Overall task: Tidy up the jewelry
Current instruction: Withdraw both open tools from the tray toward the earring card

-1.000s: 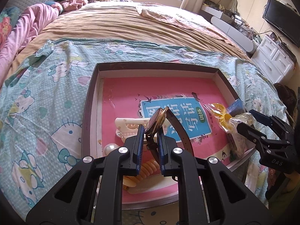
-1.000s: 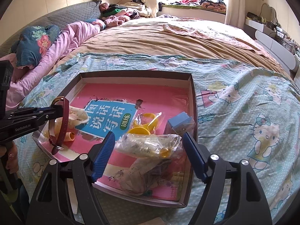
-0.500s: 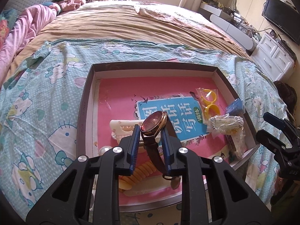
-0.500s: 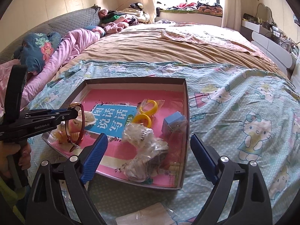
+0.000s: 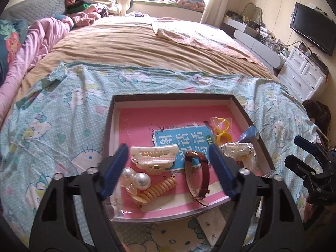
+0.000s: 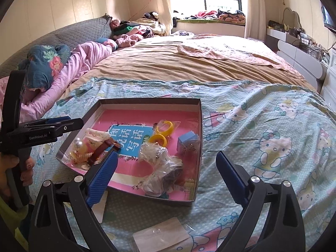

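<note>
From the left wrist, our left claw (image 5: 168, 168) is hanging spread wide and empty over the box (image 5: 109, 126), whose near rim is reaching the bed edge. The watch (image 5: 199, 173) is lying inside by the near wall, strap running near-to-far, just right of the hair clip (image 5: 153, 157). Large Chinese characters are showing on the blue label (image 5: 182, 140).

From the right wrist, our right claw (image 6: 166, 174) is gaping empty over the box's near right corner; "GenRobot.AI" is reading on the left claw.
</note>
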### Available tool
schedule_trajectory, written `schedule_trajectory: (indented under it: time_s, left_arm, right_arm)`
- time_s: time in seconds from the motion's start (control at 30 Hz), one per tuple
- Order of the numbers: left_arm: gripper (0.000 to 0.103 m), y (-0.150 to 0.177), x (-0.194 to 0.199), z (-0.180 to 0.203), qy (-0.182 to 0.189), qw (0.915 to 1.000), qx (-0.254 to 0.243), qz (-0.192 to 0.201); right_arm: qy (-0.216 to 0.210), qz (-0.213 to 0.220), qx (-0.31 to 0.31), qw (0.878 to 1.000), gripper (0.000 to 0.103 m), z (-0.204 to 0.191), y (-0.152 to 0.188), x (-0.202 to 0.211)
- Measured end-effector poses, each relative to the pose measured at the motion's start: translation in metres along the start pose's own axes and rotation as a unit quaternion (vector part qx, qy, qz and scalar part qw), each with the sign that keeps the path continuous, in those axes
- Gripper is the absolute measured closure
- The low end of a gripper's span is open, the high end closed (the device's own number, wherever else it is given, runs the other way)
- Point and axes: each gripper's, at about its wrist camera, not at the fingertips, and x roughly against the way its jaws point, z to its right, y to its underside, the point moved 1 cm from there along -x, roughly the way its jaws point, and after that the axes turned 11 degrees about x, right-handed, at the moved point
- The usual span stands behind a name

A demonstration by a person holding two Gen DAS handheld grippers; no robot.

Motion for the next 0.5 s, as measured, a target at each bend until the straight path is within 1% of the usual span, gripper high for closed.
schedule_trajectory:
  time_s: [0.03,0.1,0.17,0.27,0.5]
  left_arm:
    - [0.019,0.0,0.003,0.0,0.0,1.0,0.0,0.004]
    - [0.016,0.001,0.012,0.001,0.002,0.9999,0.001,0.012]
    - [0.012,0.002,0.02,0.002,0.0,0.9998,0.0,0.018]
    - [0.01,0.004,0.03,0.003,0.003,0.9997,-0.001,0.024]
    - [0.01,0.016,0.047,0.005,0.008,0.9995,-0.004,0.031]
  right_arm:
    - [0.001,0.003,0.001,1.0,0.009,0.0,0.0,0.004]
    - [0.002,0.008,0.003,1.0,0.008,-0.002,0.0,0.011]
    - [0.004,0.012,0.004,1.0,0.008,-0.003,0.001,0.016]
    - [0.004,0.016,0.006,1.0,0.008,-0.005,0.001,0.024]
    - [0.008,0.019,0.016,1.0,0.007,-0.011,0.005,0.039]
